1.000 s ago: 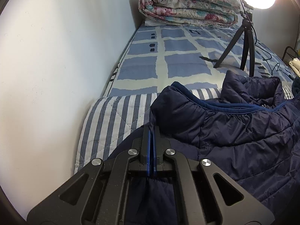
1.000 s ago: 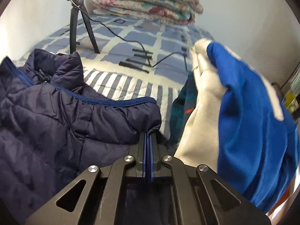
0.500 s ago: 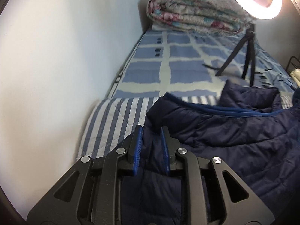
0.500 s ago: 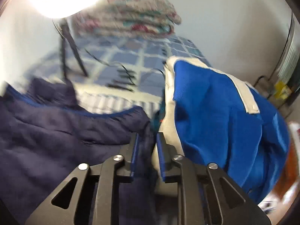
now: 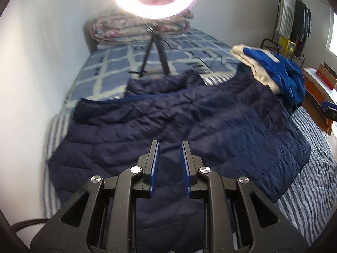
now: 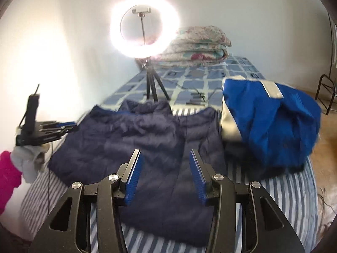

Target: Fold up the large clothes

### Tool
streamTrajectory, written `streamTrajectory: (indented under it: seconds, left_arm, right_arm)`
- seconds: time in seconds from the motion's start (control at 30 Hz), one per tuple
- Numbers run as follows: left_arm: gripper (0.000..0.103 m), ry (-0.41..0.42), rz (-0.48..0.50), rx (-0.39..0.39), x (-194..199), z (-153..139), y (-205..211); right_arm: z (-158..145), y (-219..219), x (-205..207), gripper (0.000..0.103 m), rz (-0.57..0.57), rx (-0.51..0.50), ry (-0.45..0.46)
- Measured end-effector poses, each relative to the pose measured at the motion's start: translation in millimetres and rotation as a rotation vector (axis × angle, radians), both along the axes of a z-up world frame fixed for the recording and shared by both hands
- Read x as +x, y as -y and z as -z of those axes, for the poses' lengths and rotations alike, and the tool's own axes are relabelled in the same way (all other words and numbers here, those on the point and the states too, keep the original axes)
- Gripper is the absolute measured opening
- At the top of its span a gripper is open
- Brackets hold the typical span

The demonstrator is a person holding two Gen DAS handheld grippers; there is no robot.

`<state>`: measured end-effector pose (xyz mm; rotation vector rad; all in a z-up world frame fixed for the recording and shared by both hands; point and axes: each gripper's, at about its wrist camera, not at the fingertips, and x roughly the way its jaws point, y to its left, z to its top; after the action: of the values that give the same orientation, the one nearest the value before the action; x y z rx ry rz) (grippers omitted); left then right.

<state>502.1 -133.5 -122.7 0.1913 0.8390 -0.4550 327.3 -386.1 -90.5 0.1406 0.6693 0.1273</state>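
A navy puffer jacket (image 6: 147, 139) lies spread flat on the striped sheet (image 6: 280, 194) of the bed. Just beside its right edge sits a heap of blue and white clothes (image 6: 271, 122), touching it. Behind the collar a ring light (image 6: 144, 24) stands on a tripod (image 6: 151, 84), with a folded floral quilt (image 6: 200, 46) farther back. The left gripper (image 5: 169, 145) hangs above the jacket, fingers slightly apart, empty. The right gripper (image 6: 165, 154) is opening, nothing between its fingers.
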Motion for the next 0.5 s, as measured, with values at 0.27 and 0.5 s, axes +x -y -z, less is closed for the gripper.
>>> streamTrajectory:
  seconds: [0.27,0.5]
  left_arm:
    - [0.020,-0.057,-0.043,0.020,13.1,57.6,26.6]
    - [0.020,-0.043,-0.013,0.138,9.5,105.5,40.3]
  right_arm:
    - [37.1,-12.1,-5.8,0.044,0.015,0.000,-0.092]
    - [104.4,-27.0,9.8,0.044,-0.004,0.063,-0.235]
